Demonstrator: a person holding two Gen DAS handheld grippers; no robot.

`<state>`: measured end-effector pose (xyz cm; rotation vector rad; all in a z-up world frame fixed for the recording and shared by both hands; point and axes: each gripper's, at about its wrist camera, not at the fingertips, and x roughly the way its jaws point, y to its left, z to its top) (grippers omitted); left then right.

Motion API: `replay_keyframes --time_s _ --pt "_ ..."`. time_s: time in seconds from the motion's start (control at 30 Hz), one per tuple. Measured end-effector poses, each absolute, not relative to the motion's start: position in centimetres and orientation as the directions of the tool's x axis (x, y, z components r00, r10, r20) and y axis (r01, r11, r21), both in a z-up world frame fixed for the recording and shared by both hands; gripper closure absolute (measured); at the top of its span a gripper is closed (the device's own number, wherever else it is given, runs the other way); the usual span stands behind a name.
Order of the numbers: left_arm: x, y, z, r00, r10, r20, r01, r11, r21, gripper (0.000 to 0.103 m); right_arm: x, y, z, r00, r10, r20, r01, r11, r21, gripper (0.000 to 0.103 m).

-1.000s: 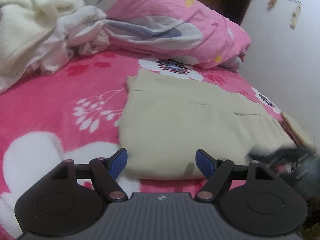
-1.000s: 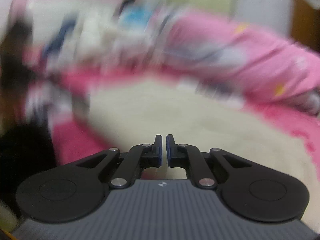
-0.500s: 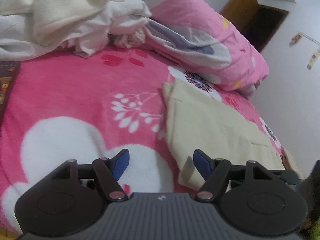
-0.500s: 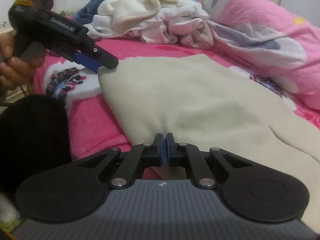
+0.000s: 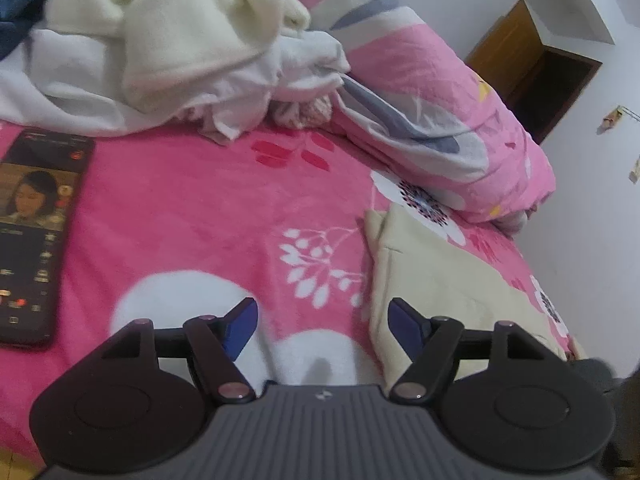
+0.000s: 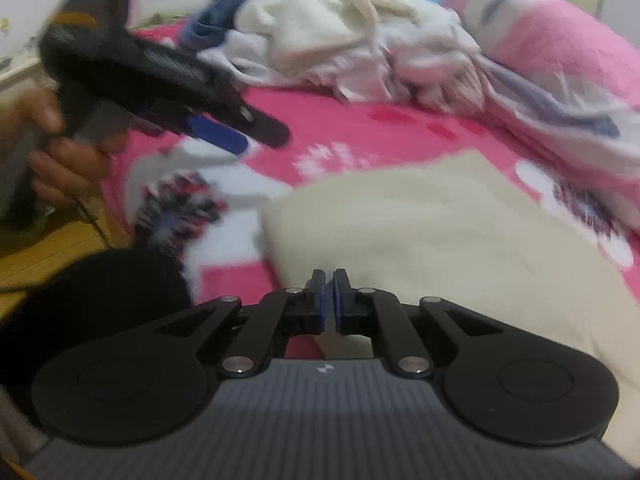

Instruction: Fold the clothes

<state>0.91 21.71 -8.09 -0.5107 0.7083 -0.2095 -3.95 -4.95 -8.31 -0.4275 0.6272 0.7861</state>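
Fleece-soft cream garment point(image 6: 440, 232) looks limp and light, best pinched at a corner edge; left gripper point(image 5: 322, 322) spread empty, right gripper point(image 6: 328, 300) pressed together, holding nothing.

L gripper point(image 5: 322, 322) open over pink blanket point(image 5: 180, 216), cream garment point(image 5: 452, 292) right, phone point(image 5: 34, 236) left

Fuzzy fleece blanket point(image 5: 208, 216), soft matt cream garment point(image 6: 440, 240), glossy phone point(image 5: 32, 232)
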Motion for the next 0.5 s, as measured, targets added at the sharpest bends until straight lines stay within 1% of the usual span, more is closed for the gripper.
replay_keyframes --time_s 0.07,0.17,0.23,0.33,0.37,0.43,0.5 --pt "0.7 22.1 -8.0 0.751 -0.338 -0.568 0.002 0.861 -0.509 0.030 -3.4 -3.9 -8.0 0.534 0.544 -0.648 -0.772 0.625 -0.112 0.099" --pt "0.3 22.4 -7.7 0.758 -0.323 -0.567 -0.003 0.867 -0.499 0.029 -1.7 -1.3 -11.7 0.466 0.495 -0.734 -0.800 0.589 -0.110 0.099" --pt "0.0 22.4 -7.4 0.762 -0.310 -0.569 -0.002 0.877 -0.481 0.029 -1.8 -0.3 -11.6 0.483 0.488 -0.727 -0.806 0.573 -0.151 0.099" --pt "-0.3 21.9 -6.9 0.774 -0.291 -0.563 0.012 0.895 -0.447 0.028 -2.5 -0.9 -9.0 0.498 0.509 -0.703 -0.800 0.582 -0.145 0.099" --pt "-0.3 21.6 -6.7 0.776 -0.293 -0.559 0.025 0.899 -0.437 0.028 -2.7 -1.6 -8.2 0.526 0.509 -0.681 -0.783 0.602 -0.154 0.099" --pt "-0.2 20.6 -6.1 0.783 -0.304 -0.543 0.066 0.908 -0.413 0.028 -2.8 -3.8 -6.8 0.604 0.487 -0.632 -0.723 0.668 -0.176 0.099" --pt "0.1 18.9 -5.4 0.793 -0.318 -0.519 0.127 0.920 -0.370 0.028 -2.4 -6.8 -5.9 0.690 0.426 -0.585 -0.629 0.753 -0.193 0.099"
